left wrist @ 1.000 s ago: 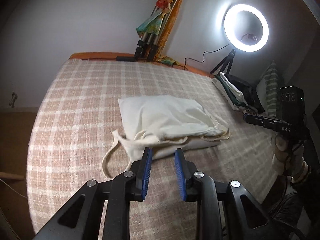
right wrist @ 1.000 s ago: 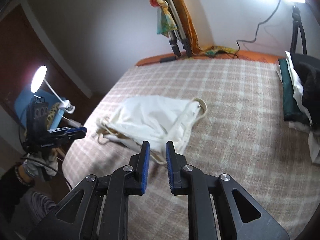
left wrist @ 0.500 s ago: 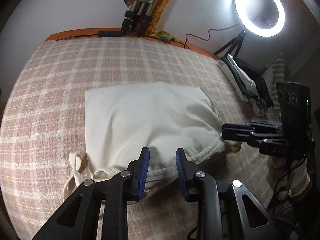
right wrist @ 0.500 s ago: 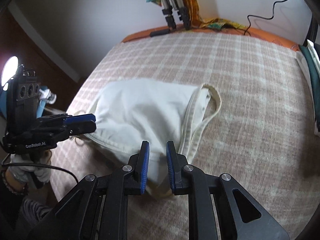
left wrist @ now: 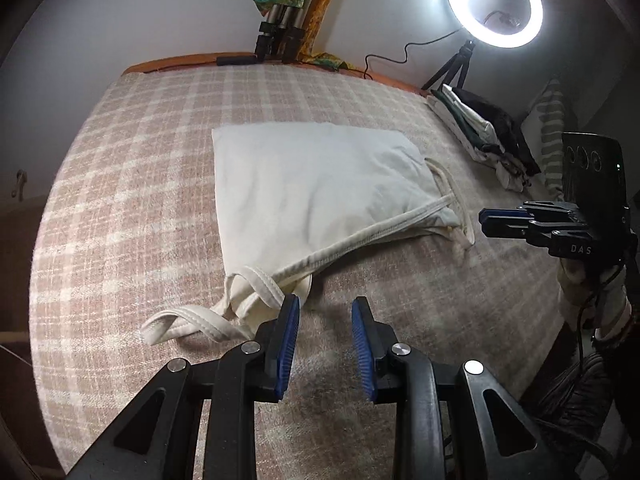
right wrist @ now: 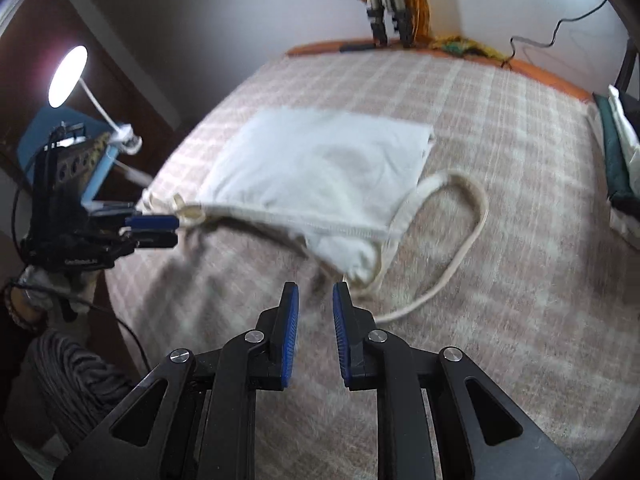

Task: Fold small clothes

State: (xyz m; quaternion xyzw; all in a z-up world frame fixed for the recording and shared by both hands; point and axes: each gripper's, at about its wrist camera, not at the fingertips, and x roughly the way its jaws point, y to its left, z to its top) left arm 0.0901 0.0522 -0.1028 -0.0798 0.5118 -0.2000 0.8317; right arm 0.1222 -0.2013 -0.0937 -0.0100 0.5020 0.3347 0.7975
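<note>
Drawn back from the cream garment point(left wrist: 316, 184) since half a second ago, when both sets of blue pads sat over its near hem; now lying clear ahead of the left gripper point(left wrist: 325, 334) and the right gripper point(right wrist: 314, 320), flat in a rough rectangle on the pink-and-cream checked blanket point(left wrist: 132, 208); banded hem running along the near edge, one strap point(left wrist: 188, 322) trailing in a loop toward the left gripper's left pad and just beside it, contact impossible to judge; seen from the right wrist, another strap point(right wrist: 460, 240) curving out in a wide loop on the blanket, and the garment's near corner sagging just ahead of the right gripper's right pad; left gripper parted moderately over bare blanket, nothing between the pads; right gripper parted narrowly, also empty, hovering near the garment's strap end; right wrist view somewhat blurred; a lit ring light point(left wrist: 494, 4) on a tripod at the far corner; a stack of folded clothes point(left wrist: 480, 136) at the blanket's far right edge; a desk lamp point(right wrist: 68, 76) glowing beyond the bed.
</note>
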